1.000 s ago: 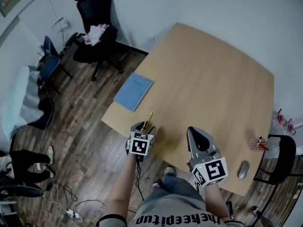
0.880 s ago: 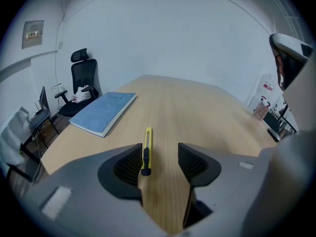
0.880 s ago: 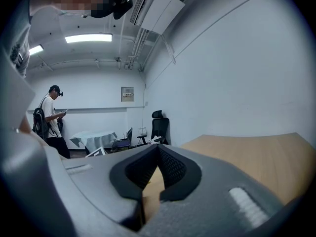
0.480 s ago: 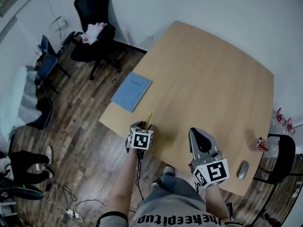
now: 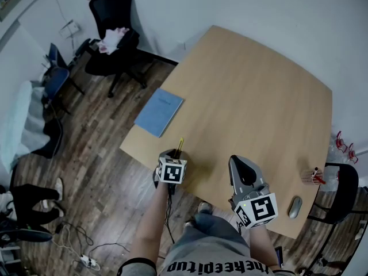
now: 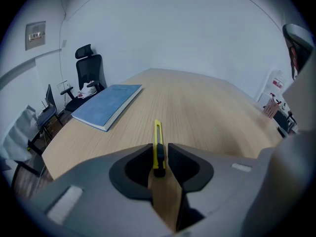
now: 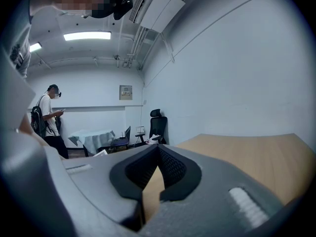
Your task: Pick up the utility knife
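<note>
The yellow utility knife (image 5: 180, 144) lies flat on the wooden table (image 5: 259, 96) near its front left edge. My left gripper (image 5: 175, 156) points steeply down over the knife's near end. In the left gripper view the knife (image 6: 157, 141) runs straight away from me, its black end between the jaws of the left gripper (image 6: 160, 148). The jaws are closing, with a thin gap left beside the knife. My right gripper (image 5: 240, 161) hovers over the table's front edge, shut on nothing, and in the right gripper view the tips of the right gripper (image 7: 158, 147) meet.
A blue notebook (image 5: 159, 111) lies left of the knife near the table edge. A mouse (image 5: 295, 206) and a pen holder (image 5: 313, 176) sit at the front right corner. Black office chairs (image 5: 112, 16) stand beyond the table. A person (image 7: 49, 117) stands far off.
My left gripper has come down over the knife's near end, so less of the yellow body shows. The right gripper has stayed where it was.
</note>
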`<state>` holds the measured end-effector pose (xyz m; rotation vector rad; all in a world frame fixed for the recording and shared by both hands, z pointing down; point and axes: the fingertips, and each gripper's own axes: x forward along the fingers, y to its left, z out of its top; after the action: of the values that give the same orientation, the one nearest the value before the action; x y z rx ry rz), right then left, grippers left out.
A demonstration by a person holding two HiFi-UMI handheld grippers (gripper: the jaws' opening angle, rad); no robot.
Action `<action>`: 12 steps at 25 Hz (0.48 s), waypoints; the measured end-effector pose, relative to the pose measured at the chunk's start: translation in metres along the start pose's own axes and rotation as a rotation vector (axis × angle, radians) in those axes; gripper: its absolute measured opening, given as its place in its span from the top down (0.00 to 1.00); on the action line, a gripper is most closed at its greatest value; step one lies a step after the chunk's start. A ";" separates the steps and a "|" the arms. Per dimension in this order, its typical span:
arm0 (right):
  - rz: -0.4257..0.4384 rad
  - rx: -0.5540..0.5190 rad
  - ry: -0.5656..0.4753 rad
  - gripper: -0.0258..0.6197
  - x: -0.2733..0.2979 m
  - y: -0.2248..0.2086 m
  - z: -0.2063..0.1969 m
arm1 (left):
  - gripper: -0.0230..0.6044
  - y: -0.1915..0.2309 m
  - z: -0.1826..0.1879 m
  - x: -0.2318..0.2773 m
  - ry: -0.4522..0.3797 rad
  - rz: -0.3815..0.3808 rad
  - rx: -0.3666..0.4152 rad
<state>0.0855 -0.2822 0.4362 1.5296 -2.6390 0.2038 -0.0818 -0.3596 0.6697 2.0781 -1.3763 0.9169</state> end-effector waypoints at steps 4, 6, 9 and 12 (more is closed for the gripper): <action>0.003 -0.001 0.001 0.96 0.001 0.001 0.000 | 0.83 -0.003 0.002 0.000 0.001 0.005 0.024; 0.006 0.000 0.000 0.96 0.001 0.002 0.000 | 0.83 -0.003 0.001 0.000 0.007 0.007 0.020; 0.010 0.002 -0.004 0.96 0.002 0.005 0.001 | 0.83 -0.004 0.001 -0.002 0.005 -0.001 0.004; 0.018 -0.002 -0.004 0.96 0.003 0.008 0.002 | 0.83 -0.008 0.002 -0.010 -0.019 -0.024 -0.011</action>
<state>0.0770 -0.2808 0.4338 1.5074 -2.6556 0.1993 -0.0762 -0.3517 0.6611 2.0957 -1.3598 0.8805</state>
